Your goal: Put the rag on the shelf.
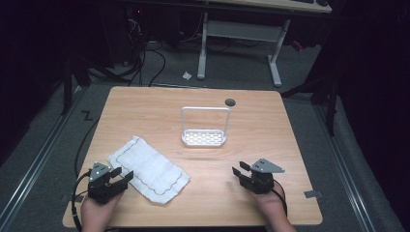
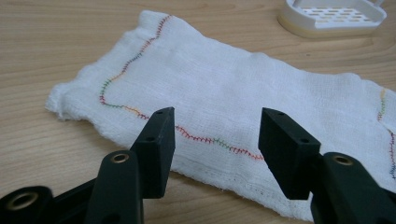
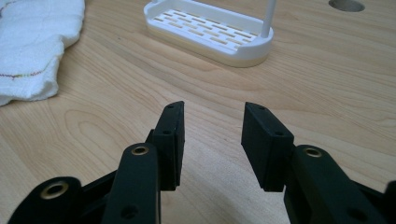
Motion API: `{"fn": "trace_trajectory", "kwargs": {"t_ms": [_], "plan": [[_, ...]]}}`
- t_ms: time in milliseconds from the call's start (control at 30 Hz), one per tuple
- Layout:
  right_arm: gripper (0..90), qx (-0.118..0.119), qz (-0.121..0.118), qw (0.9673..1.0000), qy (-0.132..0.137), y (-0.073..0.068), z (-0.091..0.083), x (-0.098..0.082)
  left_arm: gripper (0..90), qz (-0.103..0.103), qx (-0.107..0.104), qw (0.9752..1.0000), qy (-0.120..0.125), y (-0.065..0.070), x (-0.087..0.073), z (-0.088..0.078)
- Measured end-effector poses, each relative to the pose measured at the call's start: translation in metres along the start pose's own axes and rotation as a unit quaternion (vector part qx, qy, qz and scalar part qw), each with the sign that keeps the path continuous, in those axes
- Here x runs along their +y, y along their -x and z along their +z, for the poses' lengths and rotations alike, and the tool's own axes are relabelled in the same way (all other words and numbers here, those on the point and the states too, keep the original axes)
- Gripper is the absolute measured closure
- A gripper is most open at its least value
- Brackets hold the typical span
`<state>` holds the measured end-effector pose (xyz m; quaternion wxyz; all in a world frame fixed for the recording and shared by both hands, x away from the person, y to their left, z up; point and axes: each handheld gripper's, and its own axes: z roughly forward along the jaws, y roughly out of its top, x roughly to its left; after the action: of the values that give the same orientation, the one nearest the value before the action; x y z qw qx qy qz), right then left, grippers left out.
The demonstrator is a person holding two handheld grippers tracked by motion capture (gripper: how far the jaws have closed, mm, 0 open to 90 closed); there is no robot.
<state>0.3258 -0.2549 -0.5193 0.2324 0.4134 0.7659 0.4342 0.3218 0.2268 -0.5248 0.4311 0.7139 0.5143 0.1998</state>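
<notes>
Left gripper (image 1: pixel 121 175) gapes just before the white cloth (image 1: pixel 147 169); right gripper (image 1: pixel 240 170) (equally agape) faces the rack (image 1: pixel 204 137).

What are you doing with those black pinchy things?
A person sits at a wooden table with a gripper in each hand. The left gripper is open, right at the edge of a white cloth with coloured stitching, which lies flat. The right gripper is open too, over bare wood, holding nothing. A white slotted rack with a tall hoop handle stands farther back, in the middle. Nothing has been picked up.
</notes>
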Motion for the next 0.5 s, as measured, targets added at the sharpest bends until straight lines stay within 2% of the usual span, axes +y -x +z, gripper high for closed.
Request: {"fn": "trace_trajectory", "kwargs": {"t_ms": [67, 200, 267, 300, 333, 367, 400, 433, 467, 500], "plan": [[59.8, 0.004, 0.003, 1.0, -0.003, 0.001, 0.001, -0.001, 46.1, 0.003, 0.001, 1.0, -0.005, 0.001, -0.001, 0.001], [61.5, -0.002, 0.001, 1.0, -0.006, 0.002, 0.0, -0.002, 46.8, -0.003, -0.012, 0.9999, -0.012, 0.001, -0.002, 0.004], [63.9, -0.002, 0.015, 0.9999, -0.004, 0.003, 0.0, -0.001, 48.7, -0.009, -0.037, 0.9991, -0.017, 0.006, -0.002, 0.008], [63.9, -0.002, 0.015, 0.9999, -0.004, 0.003, 0.0, -0.001, 51.2, -0.009, -0.037, 0.9991, -0.017, 0.006, -0.002, 0.008], [71.0, 0.005, 0.021, 0.9998, -0.004, 0.003, 0.002, 0.0, 56.5, 0.0, -0.041, 0.9989, -0.024, 0.013, -0.001, 0.013], [71.0, 0.005, 0.021, 0.9998, -0.004, 0.003, 0.002, 0.0, 63.7, 0.0, -0.041, 0.9989, -0.024, 0.013, -0.001, 0.013], [80.2, 0.0, 0.012, 0.9999, -0.006, -0.002, 0.004, 0.002, 75.2, 0.012, -0.026, 0.9992, -0.027, 0.019, 0.0, 0.016], [85.8, 0.0, 0.008, 0.9999, -0.01, -0.004, 0.005, 0.003, 85.0, 0.022, -0.009, 0.9994, -0.025, 0.024, 0.003, 0.02], [90.0, 0.003, 0.007, 0.9999, -0.015, -0.005, 0.006, 0.004, 88.8, 0.025, -0.005, 0.9993, -0.026, 0.026, 0.004, 0.023], [90.0, 0.006, 0.004, 0.9998, -0.018, -0.007, 0.006, 0.005, 90.0, 0.023, -0.003, 0.9993, -0.029, 0.026, 0.005, 0.026]]}}
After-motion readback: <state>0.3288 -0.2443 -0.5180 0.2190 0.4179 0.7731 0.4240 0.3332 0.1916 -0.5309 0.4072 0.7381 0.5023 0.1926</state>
